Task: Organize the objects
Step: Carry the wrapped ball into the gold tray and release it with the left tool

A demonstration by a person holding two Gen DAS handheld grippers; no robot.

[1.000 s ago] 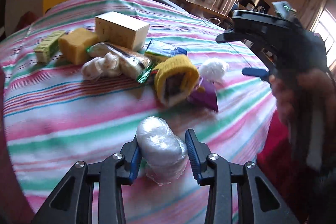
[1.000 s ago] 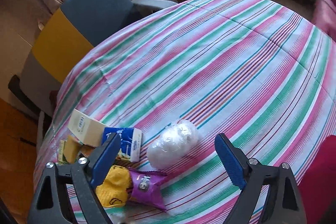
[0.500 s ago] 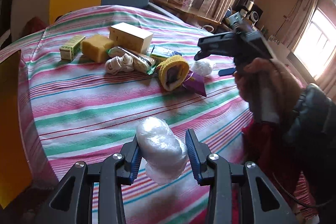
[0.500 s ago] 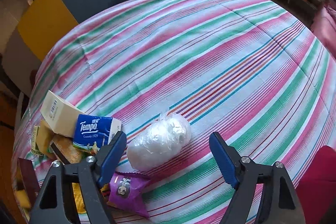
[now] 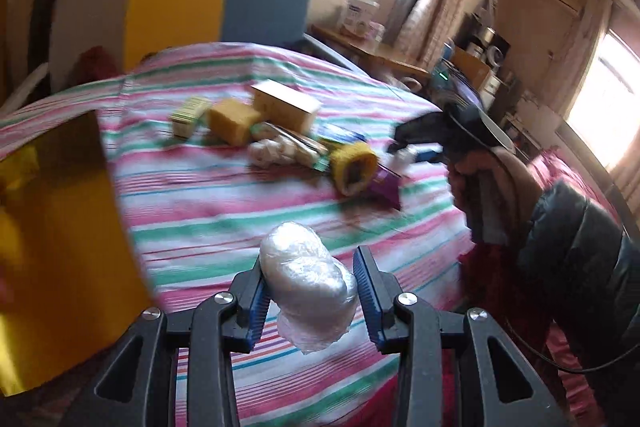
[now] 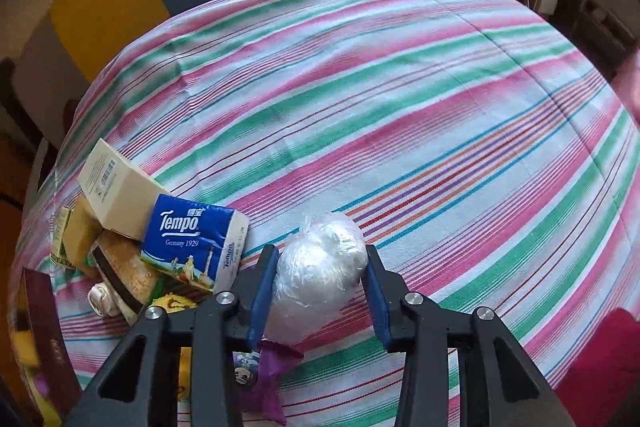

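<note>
Bundles of plastic wrap fill both grippers: left gripper [image 5: 308,291] carries one bundle [image 5: 306,283] clear of the worktop [image 5: 240,211]; right gripper [image 6: 320,283] has just closed on another [image 6: 320,275] beside the clutter.

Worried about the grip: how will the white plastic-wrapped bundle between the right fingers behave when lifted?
The white plastic-wrapped bundle looks soft and crinkled, so probably light and squashy. Its glossy film may slip. Rounded, it could roll if released.
</note>
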